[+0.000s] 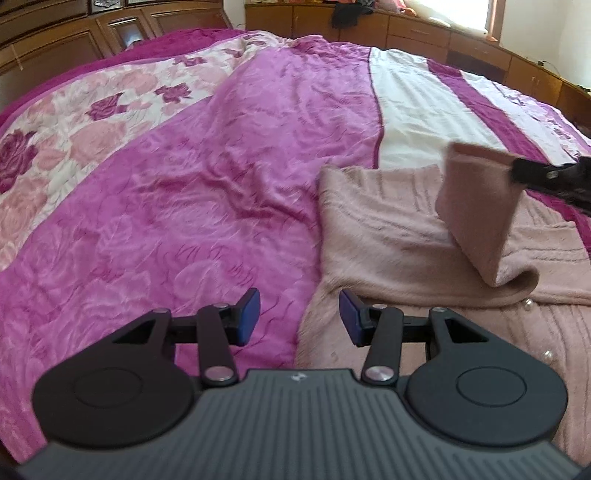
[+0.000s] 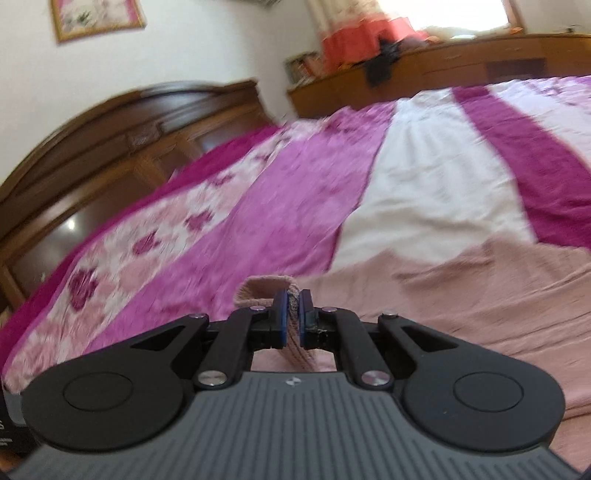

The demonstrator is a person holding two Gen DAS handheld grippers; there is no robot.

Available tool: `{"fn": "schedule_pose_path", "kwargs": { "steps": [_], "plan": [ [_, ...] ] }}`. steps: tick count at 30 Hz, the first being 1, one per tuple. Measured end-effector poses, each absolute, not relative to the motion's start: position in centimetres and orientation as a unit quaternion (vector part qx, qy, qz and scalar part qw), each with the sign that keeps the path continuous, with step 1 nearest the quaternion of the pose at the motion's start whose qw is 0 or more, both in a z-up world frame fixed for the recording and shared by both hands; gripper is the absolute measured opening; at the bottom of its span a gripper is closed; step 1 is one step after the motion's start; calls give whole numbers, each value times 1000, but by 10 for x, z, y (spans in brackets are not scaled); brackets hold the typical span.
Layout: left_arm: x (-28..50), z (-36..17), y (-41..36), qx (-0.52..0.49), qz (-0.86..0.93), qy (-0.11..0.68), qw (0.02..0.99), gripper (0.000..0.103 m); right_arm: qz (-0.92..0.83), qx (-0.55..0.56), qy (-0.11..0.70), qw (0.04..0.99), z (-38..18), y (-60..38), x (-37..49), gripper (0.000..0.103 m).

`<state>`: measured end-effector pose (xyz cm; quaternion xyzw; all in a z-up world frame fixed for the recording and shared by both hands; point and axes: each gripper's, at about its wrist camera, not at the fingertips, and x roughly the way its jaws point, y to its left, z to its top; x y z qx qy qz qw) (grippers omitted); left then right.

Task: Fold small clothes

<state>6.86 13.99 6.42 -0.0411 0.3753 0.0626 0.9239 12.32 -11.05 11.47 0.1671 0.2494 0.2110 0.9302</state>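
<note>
Rumpled magenta bedspread (image 1: 184,206) bears a fuzzy pink cardigan (image 1: 388,236), sleeve (image 2: 293,295) pinched by right hand-held gripper (image 2: 291,299); left hand-held gripper (image 1: 299,314) gapes.

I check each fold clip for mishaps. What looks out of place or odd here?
Nothing stands out. The pink sweater lies on the bed cover, one sleeve lifted by the right tool; the left tool is open.

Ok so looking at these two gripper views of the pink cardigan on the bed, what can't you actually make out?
- Pink cardigan: its right side runs off the left wrist view's edge, and the left gripper body covers its near hem.
- Right gripper: cut off by that edge, so only one finger shows there.
- Lifted sleeve: blurred, so its knit is unreadable.
- Bedspread and wall picture: smeared by motion blur in the right wrist view.
</note>
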Motion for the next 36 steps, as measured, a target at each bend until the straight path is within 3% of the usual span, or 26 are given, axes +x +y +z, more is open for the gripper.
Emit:
{"fn": "schedule_pose_path", "kwargs": {
  "steps": [7,13,25,28,30,36],
  "plan": [
    [91,67,120,-25,47,363,930,49,128,204,221,945,122,-193,117,6],
    [111,54,108,-8,45,373,927,49,52,216,228,948,96,-262,106,6],
    [125,31,104,1,64,395,917,49,-21,216,334,917,10,-327,95,9],
    [125,31,103,5,63,395,917,49,-29,225,324,919,13,-331,84,32],
    [123,32,101,9,62,394,917,49,-31,220,312,924,17,-332,76,55],
    [113,37,103,-1,64,388,919,49,-5,202,292,935,38,-317,72,60]
  ]
}}
